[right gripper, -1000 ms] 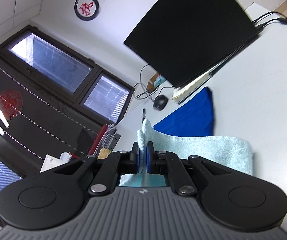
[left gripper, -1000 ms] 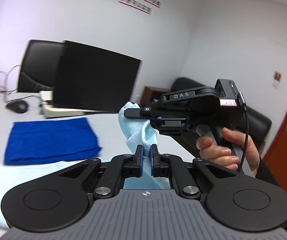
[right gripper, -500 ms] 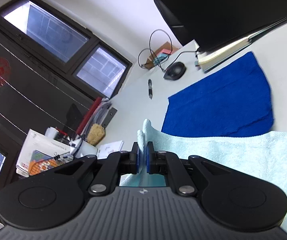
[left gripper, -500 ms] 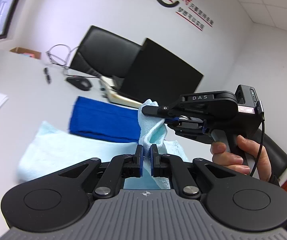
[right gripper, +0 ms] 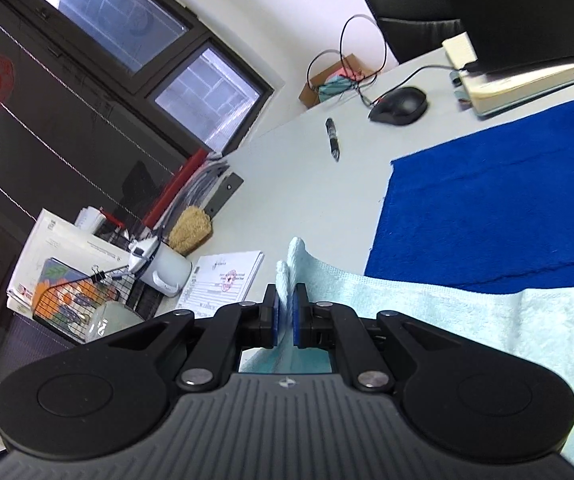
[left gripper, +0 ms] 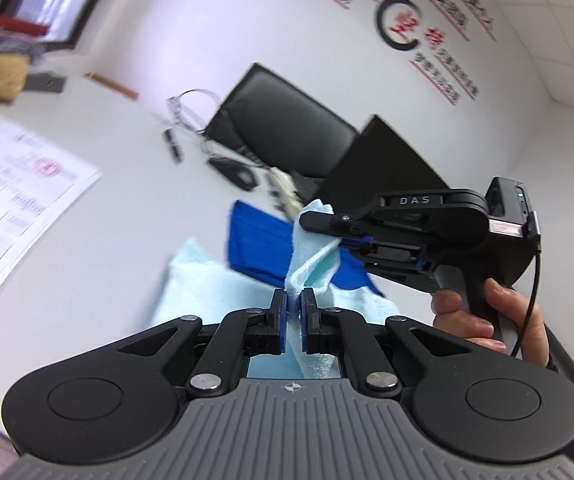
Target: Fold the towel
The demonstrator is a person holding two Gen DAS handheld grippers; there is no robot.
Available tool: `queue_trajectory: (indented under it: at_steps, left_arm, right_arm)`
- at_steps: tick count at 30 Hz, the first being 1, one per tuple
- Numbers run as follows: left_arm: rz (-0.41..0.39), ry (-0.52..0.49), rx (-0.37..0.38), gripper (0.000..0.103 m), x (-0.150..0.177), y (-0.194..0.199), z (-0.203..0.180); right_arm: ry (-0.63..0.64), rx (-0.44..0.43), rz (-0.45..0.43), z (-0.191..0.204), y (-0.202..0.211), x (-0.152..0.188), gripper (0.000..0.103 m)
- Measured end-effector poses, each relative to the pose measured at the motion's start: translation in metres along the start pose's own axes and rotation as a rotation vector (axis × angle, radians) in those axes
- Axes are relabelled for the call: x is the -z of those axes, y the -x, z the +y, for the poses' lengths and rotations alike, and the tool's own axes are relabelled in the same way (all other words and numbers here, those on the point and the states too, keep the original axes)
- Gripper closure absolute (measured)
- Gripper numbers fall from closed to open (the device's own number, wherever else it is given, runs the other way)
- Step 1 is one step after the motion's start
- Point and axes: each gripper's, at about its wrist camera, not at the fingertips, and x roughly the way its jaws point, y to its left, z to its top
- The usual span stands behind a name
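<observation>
Nearby: blue towel | mouse | pen | papers

My left wrist view: close over the light blue towel, facing the wall. My right: facing the windows. Shared: blue towel, mouse.

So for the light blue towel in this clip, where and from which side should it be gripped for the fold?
At its corners, as here: the left gripper and right gripper each pinch a bunched corner of the light blue towel, raised off the table. Coming at the edge along the fingers suits thin, limp cloth. The rest trails flat beside the dark blue towel.
</observation>
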Motion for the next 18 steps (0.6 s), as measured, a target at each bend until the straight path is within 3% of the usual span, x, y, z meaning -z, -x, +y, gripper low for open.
queue_trajectory:
  at_steps: [11,18]
  left_arm:
    - [0.018,0.042,-0.066,0.095,0.006,0.002,0.034]
    - [0.009,0.05,-0.036,0.095,0.002,0.007,0.038]
  right_arm:
    - [0.046,0.056,0.078,0.018,-0.052,0.007,0.096]
    - [0.07,0.06,0.066,0.029,-0.051,0.005,0.096]
